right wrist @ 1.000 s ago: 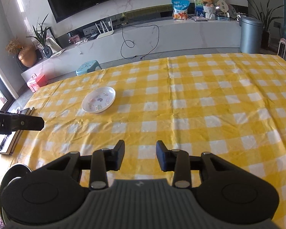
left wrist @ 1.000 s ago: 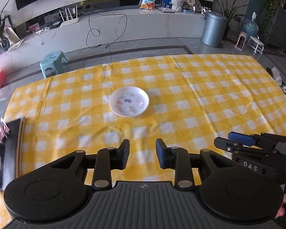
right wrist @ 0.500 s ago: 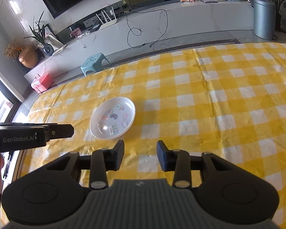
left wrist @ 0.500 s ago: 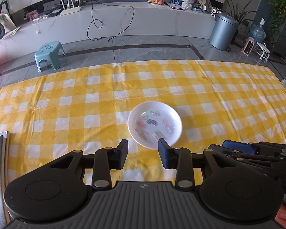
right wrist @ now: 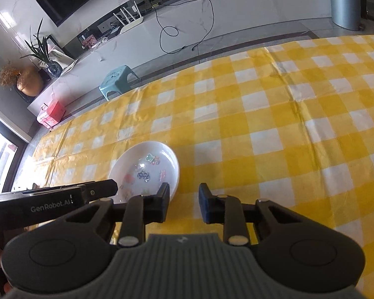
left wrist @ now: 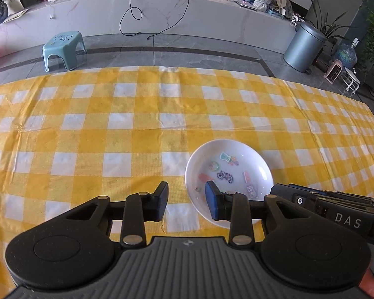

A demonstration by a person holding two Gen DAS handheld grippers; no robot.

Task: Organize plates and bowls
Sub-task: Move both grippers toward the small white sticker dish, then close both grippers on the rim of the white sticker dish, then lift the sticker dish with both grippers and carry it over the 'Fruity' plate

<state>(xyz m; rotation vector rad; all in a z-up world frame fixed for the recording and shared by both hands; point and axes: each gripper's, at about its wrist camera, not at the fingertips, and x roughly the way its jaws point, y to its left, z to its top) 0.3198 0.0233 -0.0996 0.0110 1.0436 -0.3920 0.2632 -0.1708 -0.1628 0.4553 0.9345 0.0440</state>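
- The plate (left wrist: 239, 164), white with small coloured pictures in its well, sits flat on the yellow checked tablecloth (left wrist: 87, 137), near the front edge of the table and between the two tools.
- The left gripper (left wrist: 186, 203) has its jaws parted at a middling width and holds nothing; its right finger overlaps the plate's near-left rim in the left wrist view, while the left finger is over bare cloth.
- The right gripper (right wrist: 183, 204) is likewise parted and empty, its left finger just at the plate's near-right rim (right wrist: 173, 174).
- The step in hand looks like taking the plate by its rim. To do it well, one finger should slide under the lip and the other come down inside the well, so the rim sits deep between the pads before closing.
- The glazed rim is probably slippery; a shallow pinch could let it tip out.
- The cloth has creases (left wrist: 162, 124); pushing the lower finger along it may bunch the fabric and shove the plate away.
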